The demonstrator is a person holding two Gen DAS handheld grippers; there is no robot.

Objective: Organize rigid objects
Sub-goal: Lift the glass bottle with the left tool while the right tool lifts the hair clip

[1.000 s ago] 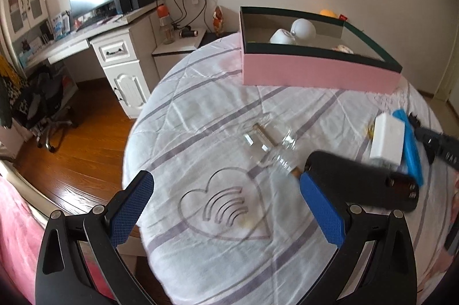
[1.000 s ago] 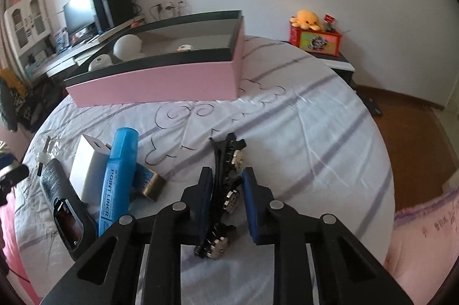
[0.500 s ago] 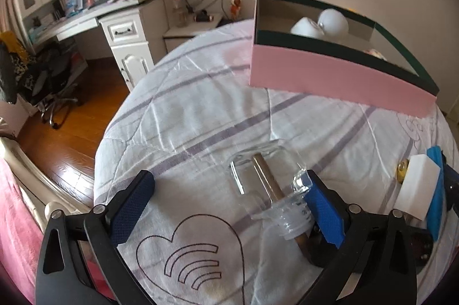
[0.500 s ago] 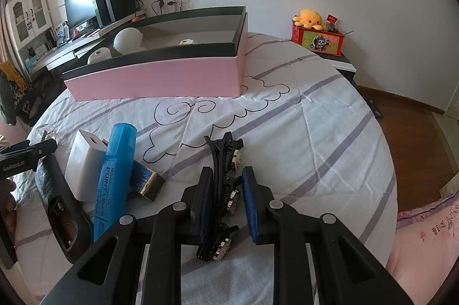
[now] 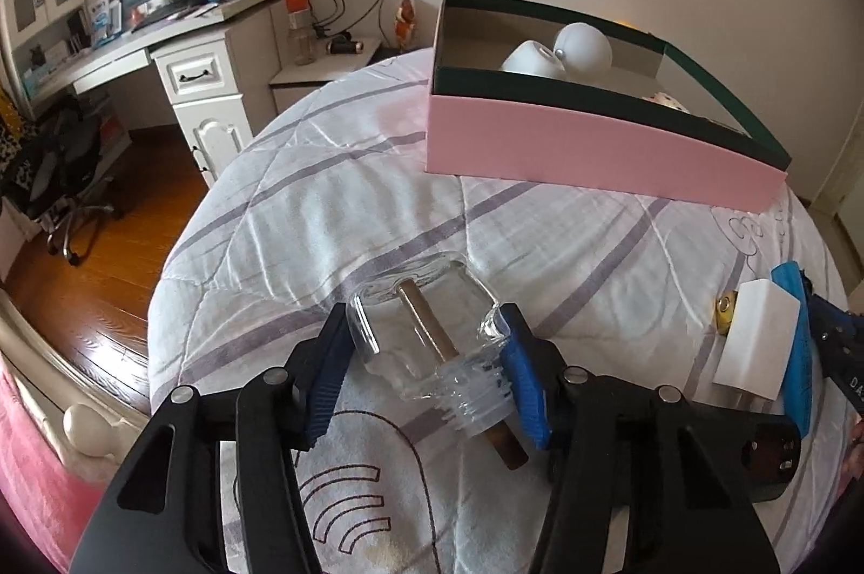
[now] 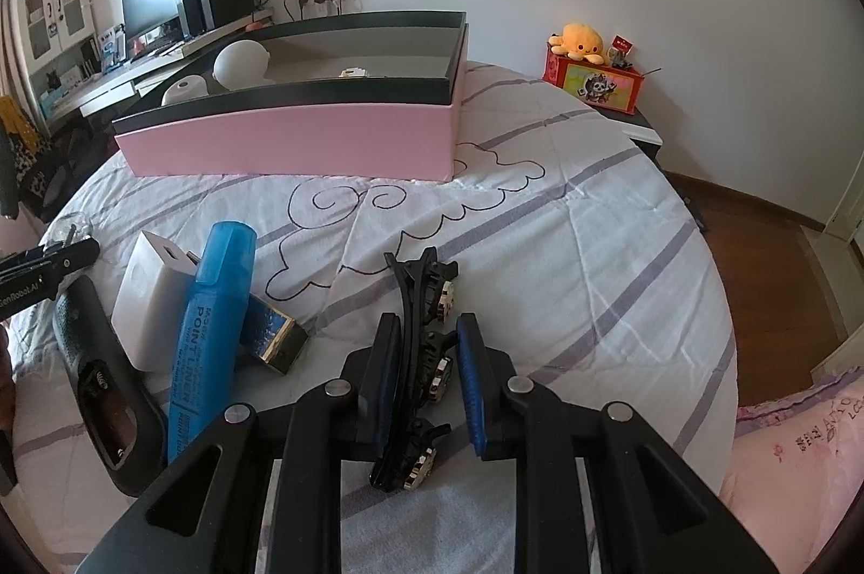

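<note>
My left gripper has come forward and down over the quilted bed, its jaws just closing until both blue pads press the clear glass jar lying on its side. My right gripper pinches the black hair clips on the bed, below the pink box.

The left gripper has a matte black plastic frame with triangular cut-outs in its two arms, silver round screw heads at the pivots, and ribbed blue pads lining the inner faces of its fingers. The right gripper is built alike: black arms, silver screws, blue ribbed pads. White lettering marks one black side
</note>
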